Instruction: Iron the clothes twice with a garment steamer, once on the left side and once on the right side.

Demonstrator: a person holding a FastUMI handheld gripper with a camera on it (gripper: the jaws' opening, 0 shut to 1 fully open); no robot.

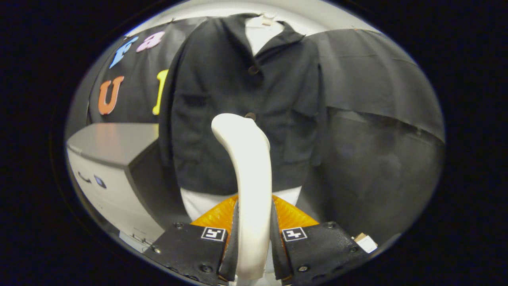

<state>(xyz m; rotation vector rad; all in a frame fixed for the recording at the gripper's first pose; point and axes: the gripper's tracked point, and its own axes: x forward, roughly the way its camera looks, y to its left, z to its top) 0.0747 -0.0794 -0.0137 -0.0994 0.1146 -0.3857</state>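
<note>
- Nearest to us, the gripper (pixel 254 234) is holding the steamer (pixel 248 178): both fingers are pressing on its pale handle, one on each side, and the handle is rising up between them and curving toward the garment.
- The steamer's rounded top end is sitting over the jacket's lower front, about on the middle line near a button (pixel 250 116); we are not able to tell whether the head is touching the cloth or just short of it.
- Just beyond, the dark jacket (pixel 222 99) is hanging upright on a white form (pixel 262 31), with the form's white showing at the collar and below the hem.
- To one side of the jacket, a pale cabinet (pixel 115 159) is standing; behind everything the black cloth wall (pixel 377 99) is hanging.
- We are judging that the steamer is already picked up and we are lining up for a pass, since the head is sitting centred rather than over either half.
- Next, we are reckoning the move calls for shifting the head over onto one half of the front, bringing it close to the cloth, and running it along that half, keeping the grip firm so the handle is not twisting.
- Then the other half is waiting for the same.
</note>
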